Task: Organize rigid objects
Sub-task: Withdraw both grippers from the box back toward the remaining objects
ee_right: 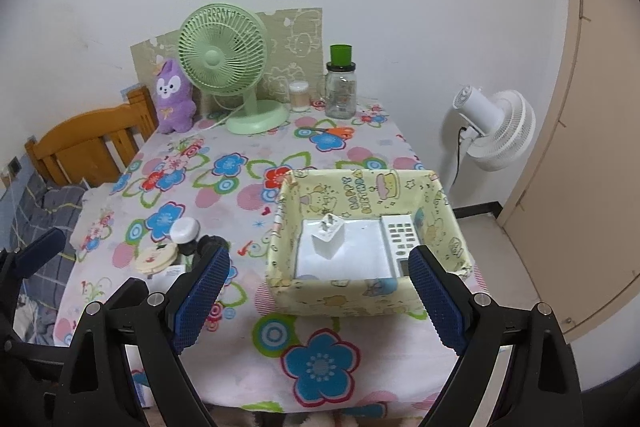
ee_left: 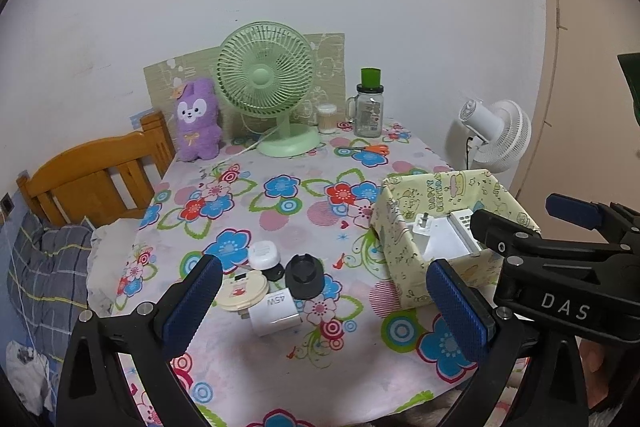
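Note:
A yellow patterned box (ee_right: 340,297) stands on the floral tablecloth and holds a white plug adapter (ee_right: 328,237) and a white remote (ee_right: 400,241); the box also shows in the left wrist view (ee_left: 400,239). A small pile lies left of it: a white 45W charger (ee_left: 276,311), a black round holder (ee_left: 305,275), a cream round case (ee_left: 241,293) and a white round case (ee_left: 263,254). My left gripper (ee_left: 324,303) is open and empty above the pile. My right gripper (ee_right: 318,293) is open and empty in front of the box.
At the back stand a green desk fan (ee_left: 266,83), a purple plush toy (ee_left: 198,119), a glass jar with a green lid (ee_left: 369,107), a swab pot (ee_left: 327,119) and orange scissors (ee_left: 366,149). A wooden bed frame (ee_left: 92,175) is left, a white fan (ee_right: 494,129) right.

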Tool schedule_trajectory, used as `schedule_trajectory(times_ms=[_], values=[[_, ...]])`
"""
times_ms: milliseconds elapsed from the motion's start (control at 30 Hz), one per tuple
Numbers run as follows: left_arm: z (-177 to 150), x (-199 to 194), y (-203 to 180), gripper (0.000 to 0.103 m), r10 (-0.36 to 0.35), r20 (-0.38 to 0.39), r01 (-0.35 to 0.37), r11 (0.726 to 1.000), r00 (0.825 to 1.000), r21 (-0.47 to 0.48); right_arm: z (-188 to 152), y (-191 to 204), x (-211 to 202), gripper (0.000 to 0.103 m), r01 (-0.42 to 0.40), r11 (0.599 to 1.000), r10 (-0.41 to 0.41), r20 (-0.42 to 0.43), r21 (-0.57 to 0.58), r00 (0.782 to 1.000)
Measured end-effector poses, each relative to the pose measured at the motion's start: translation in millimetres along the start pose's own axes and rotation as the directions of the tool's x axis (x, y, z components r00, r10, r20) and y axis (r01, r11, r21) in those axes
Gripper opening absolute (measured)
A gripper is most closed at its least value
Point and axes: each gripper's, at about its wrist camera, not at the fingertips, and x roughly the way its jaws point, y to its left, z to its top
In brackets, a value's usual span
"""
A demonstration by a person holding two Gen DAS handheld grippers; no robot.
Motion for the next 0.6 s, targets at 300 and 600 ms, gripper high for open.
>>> schedule_trajectory(times_ms=[300,600], values=[[-7,5,18,0.103,0.026,-0.013,-0.026,0.999,1.0,-0.027,-5,20,-4,0.093,0.011,1.0,-0.009,0.09,-0.027,0.996],[-19,18,37,0.103,0.02,-0.052,-0.023,0.998,0.998,-0.055,-14,39,7,0.093,-0.02,0.998,0.025,0.103,-0.054,0.994]])
